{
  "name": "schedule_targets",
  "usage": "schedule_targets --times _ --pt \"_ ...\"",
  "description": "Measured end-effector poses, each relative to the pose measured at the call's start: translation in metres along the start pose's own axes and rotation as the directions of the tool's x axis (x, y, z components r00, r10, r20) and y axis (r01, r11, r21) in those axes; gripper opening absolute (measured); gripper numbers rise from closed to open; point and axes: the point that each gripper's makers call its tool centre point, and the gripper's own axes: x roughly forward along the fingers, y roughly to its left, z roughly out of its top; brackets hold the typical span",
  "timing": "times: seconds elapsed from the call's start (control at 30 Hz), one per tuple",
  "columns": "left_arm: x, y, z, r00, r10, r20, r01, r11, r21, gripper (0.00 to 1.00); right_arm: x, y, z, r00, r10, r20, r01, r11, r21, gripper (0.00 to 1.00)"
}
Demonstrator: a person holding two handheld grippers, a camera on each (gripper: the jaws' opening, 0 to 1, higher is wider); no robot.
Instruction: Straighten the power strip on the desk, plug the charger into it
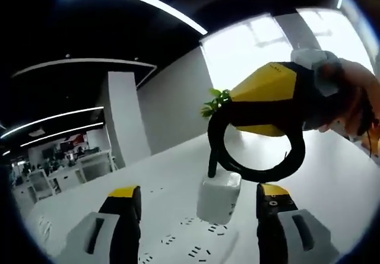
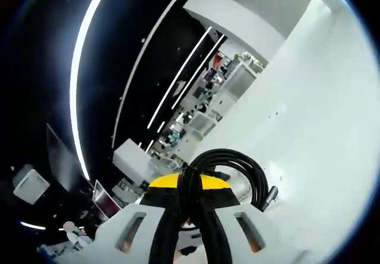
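The left tongs (image 1: 199, 216) stand open above the white tabletop (image 1: 332, 175), straddling the power strip (image 1: 184, 246) as if to steady it, while the right tongs (image 2: 190, 207) pinch the black cable (image 2: 237, 169), dangling the white charger (image 1: 218, 197) just over the sockets

No text, label, brand name or number can be read in either view. In the left gripper view, the yellow housing of the right tool (image 1: 270, 92) carries a small dark marking near its upper edge, too small and blurred to make out. Far back in the office, a red patch that may be a sign (image 1: 76, 138) hangs above the desks, its lettering unreadable. The white charger (image 1: 218, 197) and the white power strip (image 1: 184, 243) show no legible print.
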Motion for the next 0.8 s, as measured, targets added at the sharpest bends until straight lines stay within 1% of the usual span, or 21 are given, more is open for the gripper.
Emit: schedule_targets --times 0.03,0.13,0.27,0.3,0.43,0.53,0.6,0.67,0.7,0.8 --pt "0.001 -0.003 -0.001 1.0 -0.007 -0.003 0.007 1.0 0.01 0.77 -0.002 0.0 -0.001 1.0 -0.001 0.0 0.001 1.0 0.001 0.08" --pt "0.004 -0.006 -0.001 1.0 -0.024 0.001 0.024 0.999 0.031 0.66 -0.003 0.0 -0.002 1.0 -0.004 0.0 0.004 1.0 0.001 0.08" --pt "0.005 -0.009 0.003 1.0 -0.022 0.008 0.021 0.999 0.048 0.43 -0.004 -0.002 -0.003 1.0 -0.005 0.001 0.005 1.0 -0.002 0.08" --pt "0.005 -0.01 0.002 1.0 -0.03 0.002 0.029 0.999 0.046 0.41 -0.005 -0.001 -0.003 1.0 -0.005 0.002 0.005 1.0 -0.002 0.08" --pt "0.005 -0.013 0.0 0.999 -0.044 -0.016 0.045 0.998 0.04 0.35 -0.004 -0.002 -0.003 1.0 -0.005 0.0 0.005 1.0 -0.003 0.08" --pt "0.005 -0.017 -0.003 0.997 -0.066 -0.033 0.067 0.997 0.035 0.3 -0.003 -0.002 -0.005 1.0 -0.005 -0.005 0.005 1.0 -0.002 0.08" --pt "0.004 -0.018 -0.003 0.996 -0.076 -0.042 0.077 0.997 0.024 0.29 -0.002 -0.002 -0.006 1.0 -0.005 -0.009 0.005 1.0 -0.003 0.08" --pt "0.003 -0.023 -0.004 0.992 -0.114 -0.061 0.114 0.993 -0.013 0.28 -0.003 -0.001 -0.007 1.0 -0.006 -0.014 0.006 1.0 -0.013 0.08" --pt "0.003 -0.025 -0.005 0.989 -0.129 -0.075 0.129 0.992 -0.006 0.28 -0.003 -0.001 -0.007 1.0 -0.007 -0.017 0.007 1.0 -0.016 0.08" --pt "0.003 -0.025 -0.007 0.984 -0.147 -0.099 0.148 0.989 0.003 0.27 -0.004 -0.003 -0.008 1.0 -0.012 -0.025 0.011 1.0 -0.026 0.08"
